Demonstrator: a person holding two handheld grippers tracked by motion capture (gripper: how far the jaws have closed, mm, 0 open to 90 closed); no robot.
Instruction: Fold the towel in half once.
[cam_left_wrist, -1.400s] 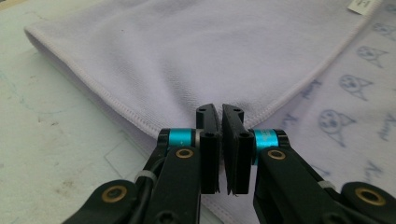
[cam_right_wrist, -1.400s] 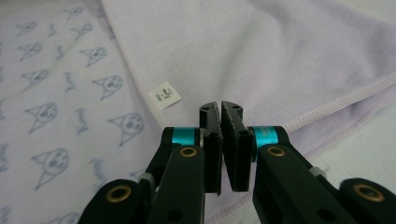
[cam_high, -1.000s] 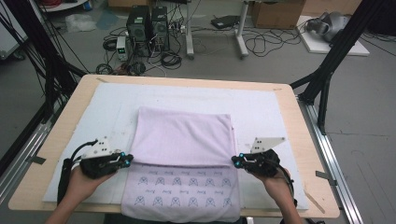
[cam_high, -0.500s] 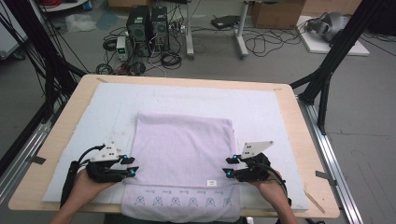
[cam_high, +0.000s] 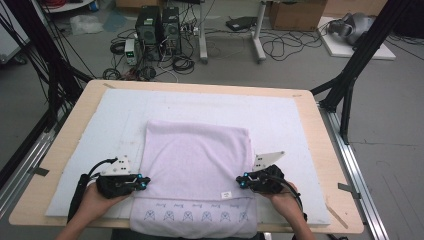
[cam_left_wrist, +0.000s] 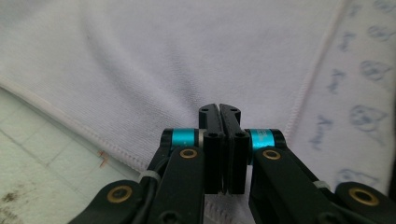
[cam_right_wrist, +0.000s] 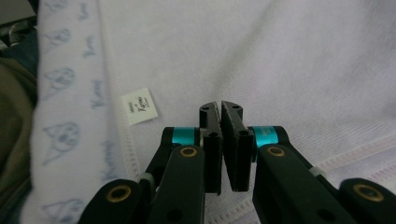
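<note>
Setting: a laboratory or test workspace. Indicators: a wooden worktable (cam_high: 65, 165) with a white mat (cam_high: 200, 107), black camera-rig struts (cam_high: 357, 65), desktop computer towers (cam_high: 159, 27) on the grey floor, tangled cables (cam_high: 280, 47), and cardboard boxes (cam_high: 295, 12).

A pale wooden desk (cam_high: 65, 150) carries a white foam mat (cam_high: 200, 107). Beyond it lies a grey concrete floor (cam_high: 300, 70) strewn with black cables (cam_high: 280, 47), two computer towers (cam_high: 159, 27), white table legs (cam_high: 259, 35) and cardboard boxes (cam_high: 295, 14). Black frame struts (cam_high: 357, 60) flank the desk.
</note>
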